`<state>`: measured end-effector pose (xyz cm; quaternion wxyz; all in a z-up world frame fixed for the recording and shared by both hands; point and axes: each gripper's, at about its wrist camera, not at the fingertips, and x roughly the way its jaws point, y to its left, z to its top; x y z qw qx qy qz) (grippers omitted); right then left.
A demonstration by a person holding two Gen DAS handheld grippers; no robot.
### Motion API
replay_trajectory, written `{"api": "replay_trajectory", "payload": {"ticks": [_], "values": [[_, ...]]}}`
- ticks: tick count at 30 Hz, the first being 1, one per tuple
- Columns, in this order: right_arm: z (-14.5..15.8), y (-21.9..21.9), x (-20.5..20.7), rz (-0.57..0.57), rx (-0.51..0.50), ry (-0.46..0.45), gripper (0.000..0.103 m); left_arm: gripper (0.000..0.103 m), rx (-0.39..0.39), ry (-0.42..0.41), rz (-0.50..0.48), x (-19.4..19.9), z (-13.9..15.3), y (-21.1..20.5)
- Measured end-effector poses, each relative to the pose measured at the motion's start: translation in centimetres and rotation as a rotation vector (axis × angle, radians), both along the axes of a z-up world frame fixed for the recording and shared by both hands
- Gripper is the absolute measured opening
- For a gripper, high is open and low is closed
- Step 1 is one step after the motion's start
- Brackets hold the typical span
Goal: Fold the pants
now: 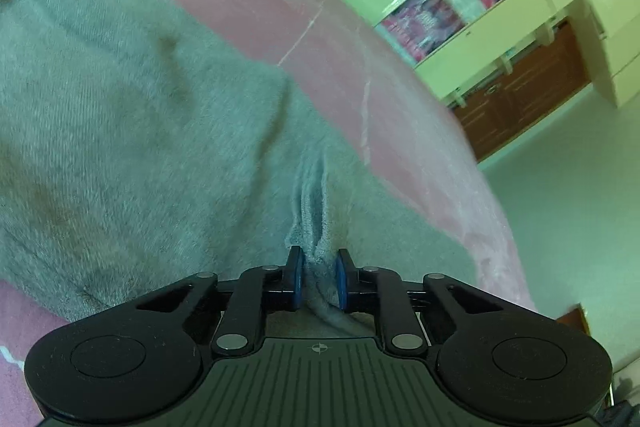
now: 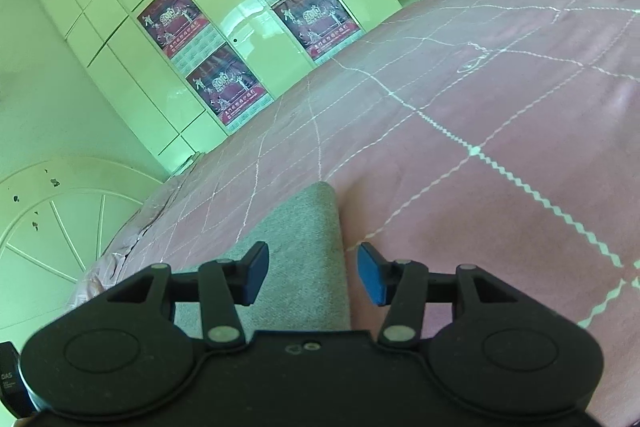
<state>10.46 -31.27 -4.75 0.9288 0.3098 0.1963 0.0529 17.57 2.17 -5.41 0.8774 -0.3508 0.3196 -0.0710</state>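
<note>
Pants bunch pinched in left claw; right claw spread above their edge.

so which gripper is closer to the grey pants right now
Left. The left gripper is shut on a bunched fold of the pants. The right gripper is open, with a pants edge between its fingers, not gripped.

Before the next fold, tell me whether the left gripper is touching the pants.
Touching. The left wrist view shows the left gripper with its blue pads closed on a bunched ridge of the grey pants, the fabric pinched between them.
</note>
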Motion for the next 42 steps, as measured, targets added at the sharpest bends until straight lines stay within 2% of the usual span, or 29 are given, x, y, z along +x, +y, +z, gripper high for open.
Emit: {"api": "replay_trajectory", "payload": {"ticks": [2,4,5,6,7,9,10,11,13,14,15,17,19,20,23,26,27,30,32,33,35,38,40,42], "values": [[0.4,0.1,-0.3,-0.003,-0.008,-0.022,0.043,0.016,0.030,-0.073,0.016,-1.2,1.3,-0.1],[0.4,0.3,-0.3,0.009,-0.013,-0.026,0.045,0.016,0.064,-0.089,0.046,-2.1,1.4,0.0],[0.4,0.5,-0.2,0.021,-0.018,-0.019,0.045,0.016,0.106,-0.044,0.037,-1.8,0.7,-0.2],[0.4,0.7,-0.1,0.034,-0.023,-0.015,0.045,0.016,0.126,0.044,-0.002,-1.1,-0.8,-0.1],[0.6,1.0,0.0,0.056,-0.021,-0.018,0.044,0.016,0.107,0.055,-0.009,-1.1,-1.8,0.3],[1.3,1.7,-0.2,0.124,-0.003,-0.065,0.042,0.017,0.087,0.038,-0.013,-1.2,-1.9,0.6],[1.5,2.3,-0.2,0.152,-0.020,-0.075,0.037,0.017,0.094,0.038,-0.013,-1.2,-1.8,0.5],[1.3,3.2,0.3,0.157,-0.076,-0.017,0.034,0.018,0.108,0.035,-0.013,-1.1,-1.6,0.3],[-0.9,4.4,2.5,0.174,-0.171,0.185,0.028,0.019,0.141,0.024,-0.019,-1.0,-1.3,-0.2],[-1.0,4.3,2.5,0.165,-0.175,0.174,0.023,0.021,0.147,0.020,-0.019,-1.0,-1.1,-0.3],[-0.5,4.2,2.5,0.165,-0.172,0.170,0.023,0.023,0.153,0.014,-0.018,-1.2,-0.8,-0.1],[1.1,3.9,2.1,0.147,-0.177,0.106,0.023,0.033,0.180,-0.010,0.005,-1.7,0.2,0.0],[2.7,4.0,2.4,0.138,-0.223,0.038,0.021,0.042,0.232,-0.049,0.042,-2.4,1.9,0.8],[3.4,4.4,3.0,0.141,-0.257,0.022,0.017,0.047,0.251,-0.062,0.053,-2.3,2.6,1.5],[4.6,5.7,6.7,0.132,-0.363,0.040,0.000,0.054,0.360,-0.059,0.094,-1.7,4.4,3.9],[4.8,6.6,10.5,0.112,-0.427,0.061,0.000,0.058,0.477,-0.009,0.117,-1.8,5.1,6.3],[4.3,7.0,12.0,0.115,-0.446,0.090,0.000,0.059,0.487,0.001,0.138,-2.2,5.3,7.3],[1.0,7.6,15.8,0.161,-0.469,0.245,0.000,0.065,0.478,0.035,0.176,-3.0,5.3,9.8],[1.3,7.7,15.4,0.160,-0.473,0.225,0.000,0.067,0.470,0.044,0.191,-3.5,5.0,11.0],[1.9,7.5,14.3,0.161,-0.440,0.185,0.001,0.069,0.455,0.038,0.195,-4.2,4.7,11.4],[2.7,7.1,11.5,0.152,-0.381,0.095,0.012,0.077,0.420,0.022,0.212,-5.8,4.0,12.3],[2.7,7.3,7.4,0.153,-0.358,0.028,0.013,0.078,0.390,0.000,0.252,-8.5,3.5,14.1],[2.4,7.4,5.1,0.156,-0.351,0.012,0.015,0.079,0.381,0.025,0.296,-9.7,2.8,15.8],[2.0,7.7,3.6,0.159,-0.341,0.018,0.015,0.079,0.335,0.046,0.335,-10.5,1.9,17.9]]}}
